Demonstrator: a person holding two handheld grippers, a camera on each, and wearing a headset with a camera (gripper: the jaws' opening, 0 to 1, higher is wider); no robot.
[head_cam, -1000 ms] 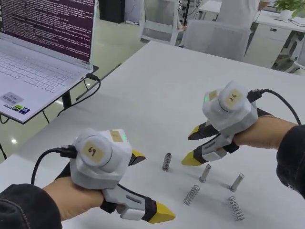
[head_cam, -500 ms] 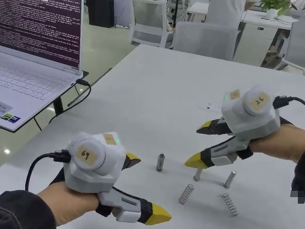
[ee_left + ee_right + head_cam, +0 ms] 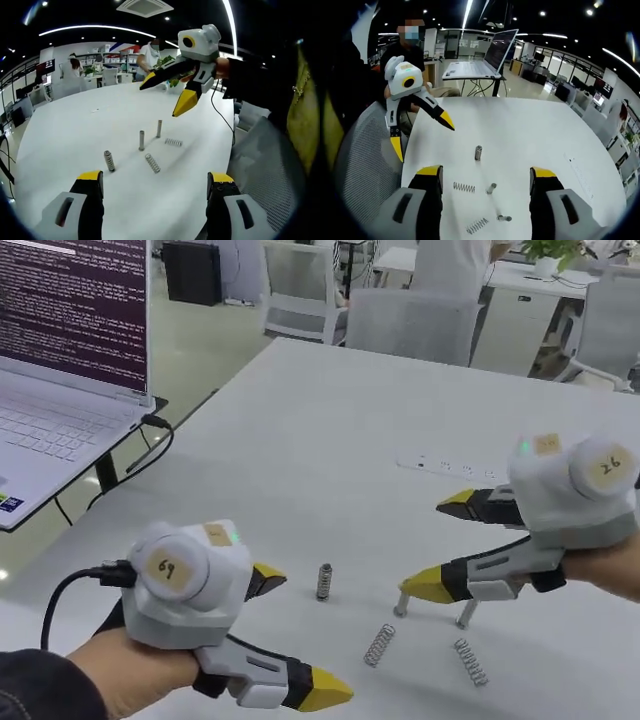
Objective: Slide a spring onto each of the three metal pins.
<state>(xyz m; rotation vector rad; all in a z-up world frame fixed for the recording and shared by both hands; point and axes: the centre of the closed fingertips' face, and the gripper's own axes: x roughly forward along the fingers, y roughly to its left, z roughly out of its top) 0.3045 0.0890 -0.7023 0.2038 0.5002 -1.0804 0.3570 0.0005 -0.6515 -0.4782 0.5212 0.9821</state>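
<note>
- left tool (image 3: 300, 635): nearest the person, low over the near edge of the white surface (image 3: 330, 420). Jaws spread wide, nothing between them. Black cable (image 3: 70, 590) runs off its back.
- first loose spring (image 3: 378, 644): lies flat on the surface, just past the left tool's lower yellow tip and to its right.
- second loose spring (image 3: 469, 661): also flat, further right, apart from the first.
- bare pin (image 3: 401, 605) and second bare pin (image 3: 465, 613): upright, side by side just behind the two loose springs, no coil on either.
- third pin (image 3: 325, 567): upright, left of the bare pair, with the fitted spring (image 3: 324, 583) around it. It stands between the left tool's upper tip and the bare pins.
- right tool (image 3: 438, 545): held in the air, jaws spread, empty. In the head view its lower yellow tip sits over the bare pin. The left gripper view shows it well above both pins, not touching.
- power strip (image 3: 450, 470): white, flat on the surface behind the right tool.
- laptop (image 3: 60, 410): open, on its own stand off the surface's left edge, text on the screen.
- grey chair (image 3: 410, 325): at the far edge of the surface.
</note>
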